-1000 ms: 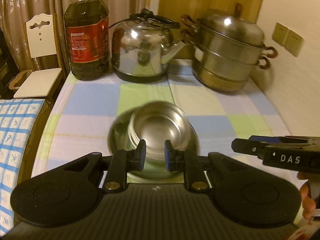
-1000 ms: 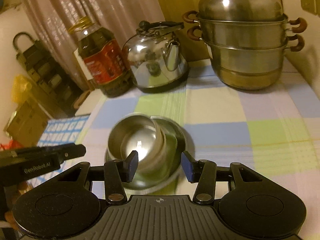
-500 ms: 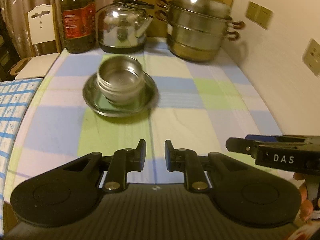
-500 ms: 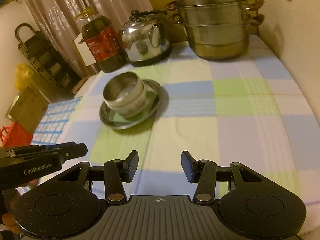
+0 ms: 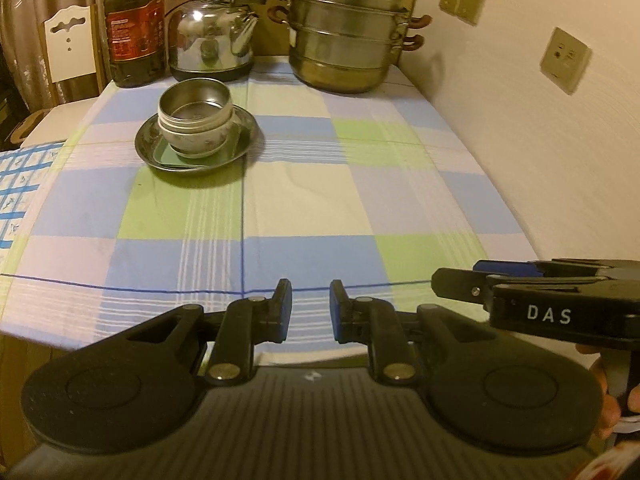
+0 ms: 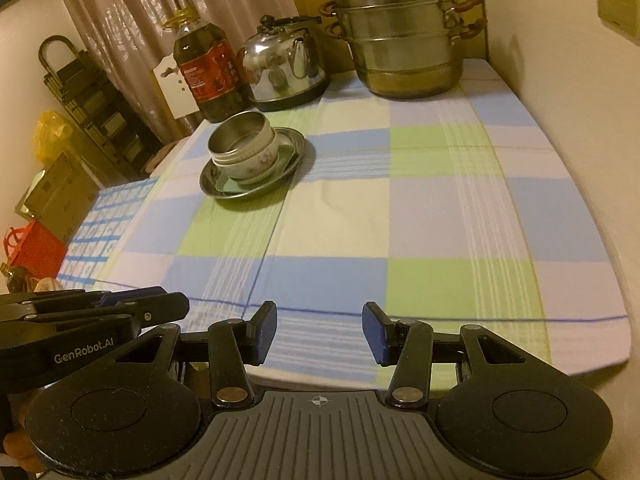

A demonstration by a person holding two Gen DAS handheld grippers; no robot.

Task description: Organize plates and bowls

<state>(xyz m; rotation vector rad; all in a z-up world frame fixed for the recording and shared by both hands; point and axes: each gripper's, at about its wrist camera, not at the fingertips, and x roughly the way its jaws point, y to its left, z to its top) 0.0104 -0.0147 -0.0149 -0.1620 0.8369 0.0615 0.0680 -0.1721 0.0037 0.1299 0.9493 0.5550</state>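
Note:
A steel bowl (image 5: 195, 102) sits nested in a white patterned bowl (image 5: 200, 140), stacked on a green dish inside a steel plate (image 5: 244, 142), far left on the checked tablecloth. The stack also shows in the right wrist view: steel bowl (image 6: 240, 138), white bowl (image 6: 256, 164), steel plate (image 6: 292, 148). My left gripper (image 5: 310, 312) is open and empty at the table's near edge, far from the stack. My right gripper (image 6: 318, 334) is open and empty, also at the near edge.
An oil bottle (image 5: 134, 28), a steel kettle (image 5: 212, 44) and a stacked steamer pot (image 5: 346, 40) line the table's back edge. A wall with sockets (image 5: 564, 60) runs along the right. A chair (image 5: 70, 44) and a blue-patterned cloth (image 5: 20, 184) lie left of the table.
Both grippers have pulled back from just over the stacked bowls to the table's near edge. The stack stays in place. Jaw openings look unchanged.

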